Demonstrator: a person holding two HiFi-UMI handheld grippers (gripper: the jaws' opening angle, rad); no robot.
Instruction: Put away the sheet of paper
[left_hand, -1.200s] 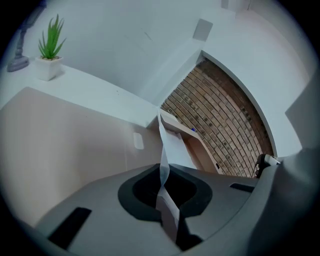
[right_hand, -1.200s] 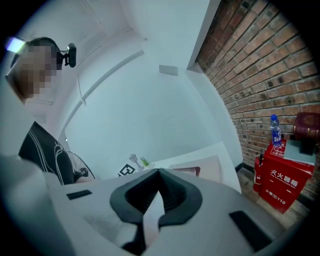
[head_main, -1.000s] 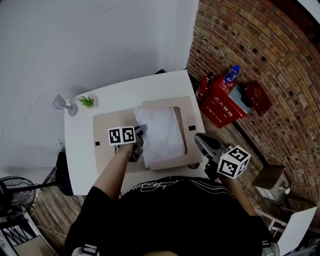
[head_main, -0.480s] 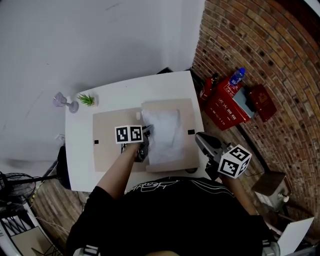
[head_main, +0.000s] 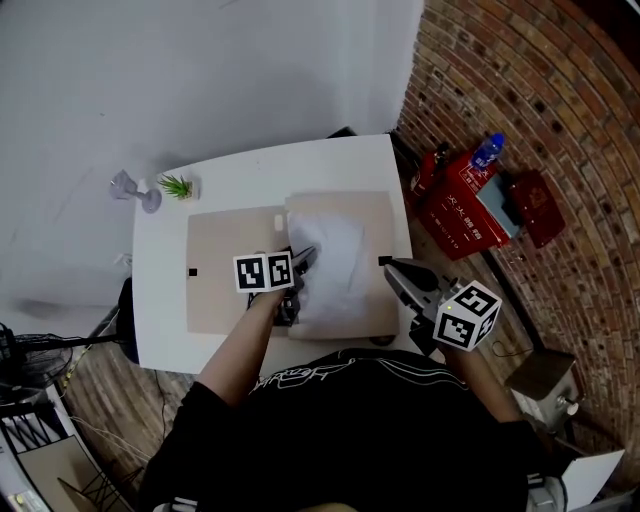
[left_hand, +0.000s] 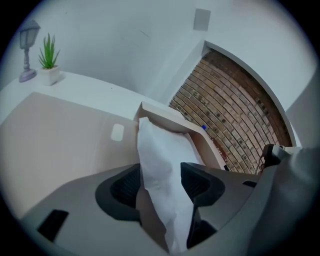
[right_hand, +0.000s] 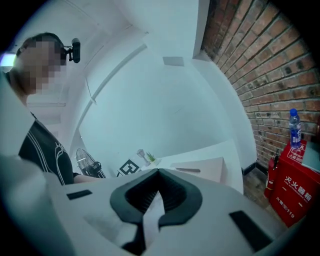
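Observation:
The white sheet of paper (head_main: 335, 262) lies on the right half of an open beige folder (head_main: 215, 275) on the white table. My left gripper (head_main: 302, 260) is at the sheet's left edge. In the left gripper view its jaws have just been opening and stand apart. The sheet (left_hand: 157, 150) runs loosely between the pads (left_hand: 199, 181) toward the folder's raised beige edge (left_hand: 165, 114). My right gripper (head_main: 390, 268) hovers at the folder's front right corner. Its jaws (right_hand: 159, 172) meet at the tips, with no object seen gripped.
A small potted plant (head_main: 177, 187) and a little lamp ornament (head_main: 128, 187) stand at the table's far left corner. On the floor by the brick wall to the right is a red box (head_main: 465, 205) with a blue-capped bottle (head_main: 487, 152).
The left gripper has slid a little to the right with the sheet, and its jaws now stand apart. The sheet lies flatter on the folder's right half. The right gripper has hardly moved.

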